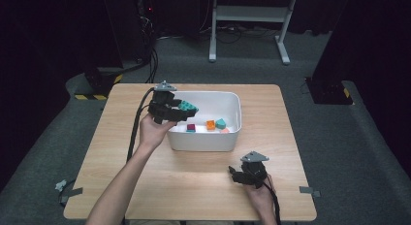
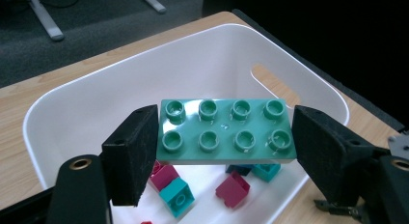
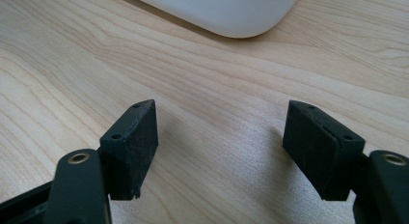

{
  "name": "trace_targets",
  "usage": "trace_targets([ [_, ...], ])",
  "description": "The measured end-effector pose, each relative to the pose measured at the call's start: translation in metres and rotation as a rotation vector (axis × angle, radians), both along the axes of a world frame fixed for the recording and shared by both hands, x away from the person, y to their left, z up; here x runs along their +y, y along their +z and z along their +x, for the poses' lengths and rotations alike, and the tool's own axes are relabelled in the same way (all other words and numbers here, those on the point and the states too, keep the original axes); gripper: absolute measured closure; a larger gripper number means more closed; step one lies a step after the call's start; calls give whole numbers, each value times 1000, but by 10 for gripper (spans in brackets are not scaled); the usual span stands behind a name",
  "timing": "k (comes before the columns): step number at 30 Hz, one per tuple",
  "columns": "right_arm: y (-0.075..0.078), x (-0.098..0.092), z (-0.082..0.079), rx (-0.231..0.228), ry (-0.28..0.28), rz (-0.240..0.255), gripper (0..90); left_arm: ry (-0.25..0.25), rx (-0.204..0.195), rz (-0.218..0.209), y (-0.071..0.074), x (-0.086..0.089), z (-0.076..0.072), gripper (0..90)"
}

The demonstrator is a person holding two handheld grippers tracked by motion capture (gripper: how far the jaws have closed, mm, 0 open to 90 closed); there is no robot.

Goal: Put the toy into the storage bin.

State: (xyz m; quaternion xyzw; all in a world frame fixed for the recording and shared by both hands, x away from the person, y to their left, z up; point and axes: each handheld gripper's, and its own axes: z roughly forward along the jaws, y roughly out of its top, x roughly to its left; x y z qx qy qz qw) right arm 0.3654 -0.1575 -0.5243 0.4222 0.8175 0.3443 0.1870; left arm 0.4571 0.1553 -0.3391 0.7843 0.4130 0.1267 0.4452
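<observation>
The left tool (image 2: 225, 137) grips a flat green plastic building plate with eight studs (image 2: 225, 132) by its short ends, holding it level above the open white plastic bin (image 1: 228, 142), just inside its near-left rim. Several small coloured bricks (image 2: 176, 195) already lie on the bin floor, so the plate looks ready to be dropped among them. There is free room below and toward the far wall. The right tool (image 3: 219, 151) rests with jaws wide and nothing between them over the bare wooden surface (image 3: 72, 64), near the bin's corner.
</observation>
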Motion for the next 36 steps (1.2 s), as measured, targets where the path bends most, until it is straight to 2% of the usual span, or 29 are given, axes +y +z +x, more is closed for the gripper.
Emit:
trace_targets([
  [2, 0, 0, 0, 0, 1, 0, 281, 6, -9, 5, -3, -3, 3, 258],
  [5, 0, 0, 0, 0, 1, 1, 281, 4, -14, 22, -6, -5, 4, 153],
  [10, 0, 0, 0, 0, 1, 1, 281, 9, -32, 25, -9, 2, -4, 148],
  [14, 0, 0, 0, 0, 1, 1, 280, 40, -61, 13, -12, 18, -20, 152],
  [19, 0, 0, 0, 1, 1, 1, 280, 84, -111, -16, -24, 42, -54, 160],
  [20, 0, 0, 0, 0, 1, 1, 280, 97, -124, -6, -30, 49, -65, 162],
  [22, 0, 0, 0, 1, 1, 1, 280, 119, -127, -12, -45, 59, -83, 161],
  [23, 0, 0, 0, 1, 1, 2, 280, 125, -120, -15, -52, 63, -89, 163],
  [26, 0, 0, 0, 0, 1, 1, 280, 153, -77, 1, -88, 78, -109, 163],
  [28, 0, 0, 0, 1, 1, 2, 280, 184, -36, 11, -111, 88, -115, 155],
  [31, 0, 0, 0, 1, 1, 2, 279, 235, 7, 57, -142, 101, -120, 156],
  [33, 0, 0, 0, 1, 0, 2, 279, 264, 19, 77, -154, 106, -122, 156],
  [36, 0, 0, 0, 2, -1, 3, 279, 290, 20, 92, -164, 109, -122, 158],
])
